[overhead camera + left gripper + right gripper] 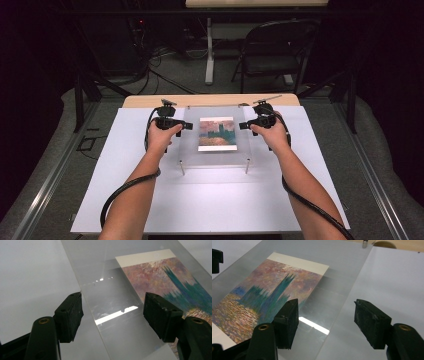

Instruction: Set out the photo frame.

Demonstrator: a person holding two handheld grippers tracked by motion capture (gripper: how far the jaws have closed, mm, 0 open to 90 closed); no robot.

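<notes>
A clear acrylic sheet (pixel 242 145) rests on short metal posts (pixel 181 168) over a print of a painting (pixel 216 134) in pink, teal and gold. My left gripper (pixel 189 126) is at the sheet's left edge and my right gripper (pixel 242 126) is at its right edge, both pointing inward. In the left gripper view the jaws (pixel 112 298) stand wide apart above the sheet (pixel 110 315), with its edge running between them and the print (pixel 170 282) beyond. In the right gripper view the jaws (pixel 327 303) are likewise open over the sheet's edge (pixel 337 285), near the print (pixel 269 295). Neither pair of pads presses on anything.
The sheet stands on a large white board (pixel 210 200) on a wooden table (pixel 210 100). A cable trails from each gripper along the forearms. Behind the table are a black folding chair (pixel 280 50) and a white table leg (pixel 209 55). The other gripper's tip (pixel 215 261) shows far left.
</notes>
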